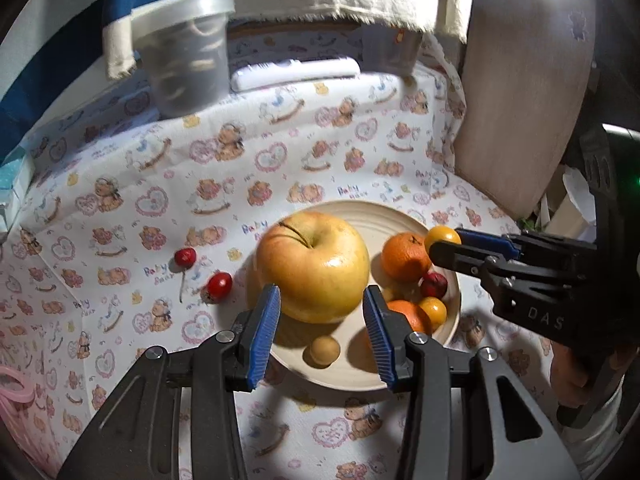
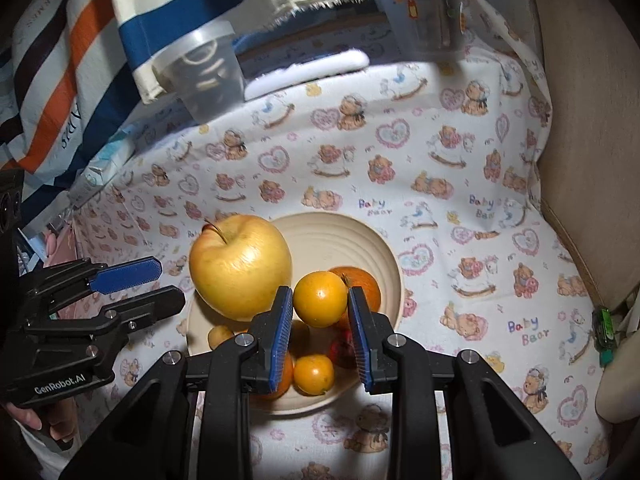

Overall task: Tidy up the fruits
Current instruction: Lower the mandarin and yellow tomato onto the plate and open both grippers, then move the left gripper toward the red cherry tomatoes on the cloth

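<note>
We hold a small yellow-orange fruit (image 2: 320, 299) clamped between the pads of our right gripper (image 2: 318, 320), above the cream plate (image 2: 384, 252) and not yet let go. Just beneath it lie another yellow fruit (image 2: 314, 374), a red one (image 2: 340, 350) and two tangerines; a big yellow apple (image 2: 240, 266) sits to the fingers' left. Our left gripper (image 1: 322, 332) hangs spread and empty, the apple just ahead of its tips. Off to its left, two red cherry-like fruits (image 1: 185, 257) (image 1: 219, 286) lie on the printed cloth (image 1: 160, 184), outside the plate. We judge most fruit gathered, those two remaining.
</note>
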`<action>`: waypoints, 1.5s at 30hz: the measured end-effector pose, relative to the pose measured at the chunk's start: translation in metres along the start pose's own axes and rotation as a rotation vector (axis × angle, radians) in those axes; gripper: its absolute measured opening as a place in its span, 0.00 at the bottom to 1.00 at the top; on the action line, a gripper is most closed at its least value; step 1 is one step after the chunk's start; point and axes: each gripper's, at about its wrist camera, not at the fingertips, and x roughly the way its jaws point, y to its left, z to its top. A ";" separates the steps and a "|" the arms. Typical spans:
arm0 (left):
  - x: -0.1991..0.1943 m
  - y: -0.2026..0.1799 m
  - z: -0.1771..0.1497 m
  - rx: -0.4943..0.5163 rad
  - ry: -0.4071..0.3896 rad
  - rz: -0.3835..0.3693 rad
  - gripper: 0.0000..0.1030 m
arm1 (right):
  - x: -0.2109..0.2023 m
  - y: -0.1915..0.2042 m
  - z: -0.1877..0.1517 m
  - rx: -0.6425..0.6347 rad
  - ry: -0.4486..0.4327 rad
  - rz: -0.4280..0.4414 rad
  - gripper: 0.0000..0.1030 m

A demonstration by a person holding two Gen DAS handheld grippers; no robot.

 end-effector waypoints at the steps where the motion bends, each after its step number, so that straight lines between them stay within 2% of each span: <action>1: -0.001 0.002 0.001 -0.008 -0.011 0.007 0.43 | 0.000 0.002 0.001 -0.005 -0.007 0.009 0.29; 2: -0.001 0.005 0.001 -0.017 -0.022 0.011 0.45 | 0.001 0.004 0.001 -0.008 -0.010 0.016 0.29; 4: 0.001 0.012 0.003 -0.046 -0.042 0.014 0.59 | 0.006 0.008 0.003 -0.015 -0.002 0.026 0.29; 7: 0.006 0.021 0.004 -0.065 -0.061 0.058 0.62 | 0.018 0.011 0.003 -0.021 0.022 0.004 0.29; 10: 0.012 0.028 0.004 -0.084 -0.063 0.067 0.69 | 0.026 0.010 0.001 -0.018 0.038 -0.027 0.29; 15: 0.021 0.037 0.003 -0.102 -0.041 0.081 0.69 | 0.025 0.007 0.002 -0.020 0.017 -0.080 0.29; 25: 0.020 0.040 0.004 -0.108 -0.034 0.075 0.69 | 0.024 0.006 0.002 -0.021 0.015 -0.078 0.29; 27: 0.019 0.039 0.003 -0.108 -0.035 0.077 0.69 | 0.023 0.006 0.001 -0.022 0.013 -0.075 0.35; 29: 0.018 0.038 0.003 -0.109 -0.039 0.079 0.69 | 0.019 0.007 0.001 -0.021 -0.005 -0.075 0.65; 30: 0.016 0.037 0.003 -0.109 -0.042 0.079 0.69 | 0.016 0.007 0.001 -0.021 -0.020 -0.078 0.69; 38: 0.002 0.037 0.004 -0.113 -0.087 0.090 0.71 | 0.004 0.011 0.000 -0.043 -0.079 -0.075 0.71; 41: -0.007 0.038 0.006 -0.112 -0.121 0.098 0.75 | -0.003 0.015 0.000 -0.064 -0.118 -0.096 0.80; 45: -0.023 0.041 0.006 -0.124 -0.191 0.101 0.86 | -0.018 0.017 0.000 -0.074 -0.189 -0.090 0.82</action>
